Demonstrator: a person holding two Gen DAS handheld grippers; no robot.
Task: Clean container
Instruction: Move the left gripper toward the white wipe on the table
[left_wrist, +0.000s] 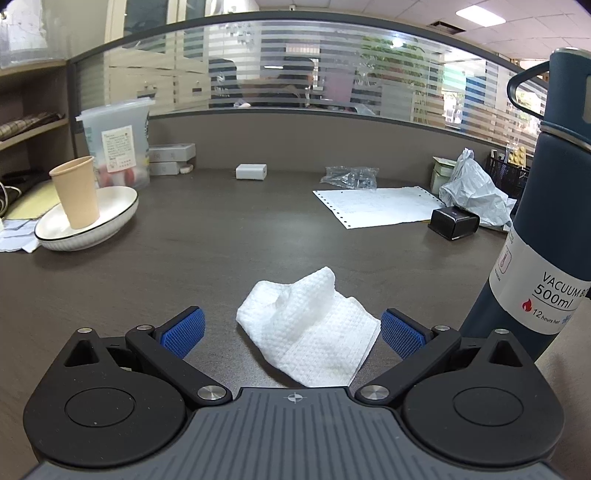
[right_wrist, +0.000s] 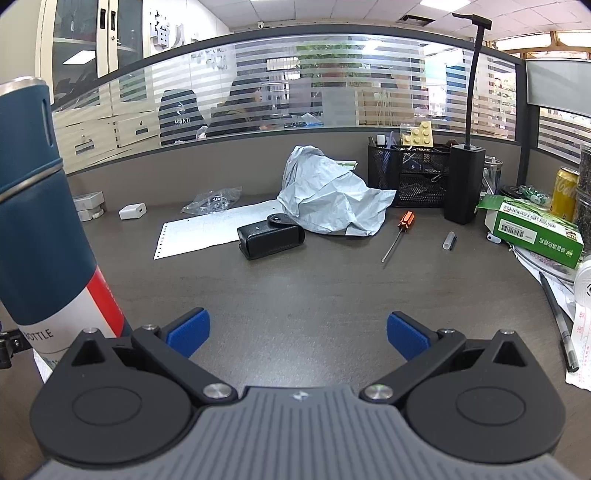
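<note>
Navy-blue and upright, the vacuum bottle (left_wrist: 535, 221) stands on the dark wood-grain surface (left_wrist: 258, 240), just right of the left tongs (left_wrist: 293, 330) and at the left edge of the right wrist view. A crumpled white paper towel (left_wrist: 310, 332) lies flat between the left tongs' blue pads (left_wrist: 184, 332), which are spread wide and not touching it. The right tongs (right_wrist: 297, 336) are likewise spread apart, over bare surface. Farther left, a paper cup (left_wrist: 75, 192) stands in a white bowl (left_wrist: 110, 218).
</note>
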